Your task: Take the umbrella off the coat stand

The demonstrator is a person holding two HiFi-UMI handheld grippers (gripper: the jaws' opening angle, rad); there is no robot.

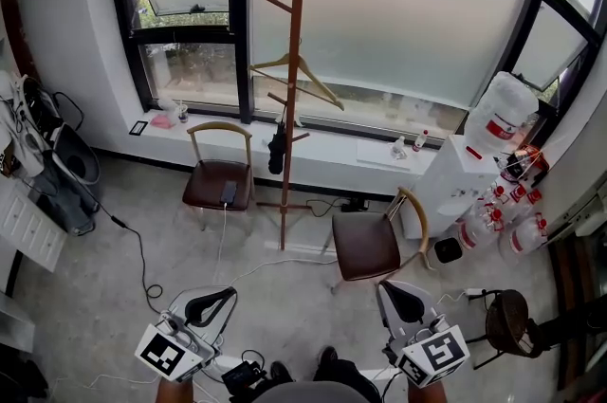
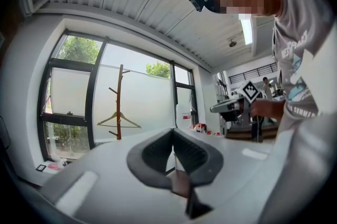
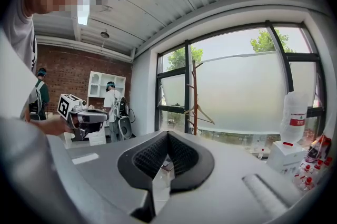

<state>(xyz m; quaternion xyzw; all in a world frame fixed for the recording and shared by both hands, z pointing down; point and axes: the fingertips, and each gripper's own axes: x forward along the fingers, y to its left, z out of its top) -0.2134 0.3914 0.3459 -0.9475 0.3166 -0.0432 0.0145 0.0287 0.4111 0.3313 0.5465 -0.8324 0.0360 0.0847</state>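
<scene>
1. The small dark folded umbrella (image 1: 276,150) hangs low on the tall brown wooden coat stand (image 1: 294,60) in the middle of the head view. It sits just under a pale wooden clothes hanger (image 1: 322,91), in front of the white window ledge (image 1: 379,159).
2. Both tools are at the bottom edge, well apart from the stand: the left gripper (image 1: 223,297) at lower left and the right gripper (image 1: 398,292) at lower right. Each has its black jaws brought together with nothing between them, so they must spread before any grasp.
3. The umbrella looks light, with soft fabric bunched round a stiff core, and the cloth may slide or crumple under the pads. How it is hooked on, by strap or by handle, is too small to tell.
4. The firm middle of the bundle seems the safest hold. The pegs slant upward, so lifting up and off should work better than pulling straight out.
5. The stand is thin on a narrow foot, so a sideways tug could tip it. The hanger above could also be knocked loose.
6. The grey floor (image 1: 303,306) straight ahead gives room in the centre. A dark-red-seated wooden chair (image 1: 218,183) stands left of the stand and a second brown-seated chair (image 1: 365,245) at lower right. A black cable (image 1: 142,249) trails at the left.
</scene>
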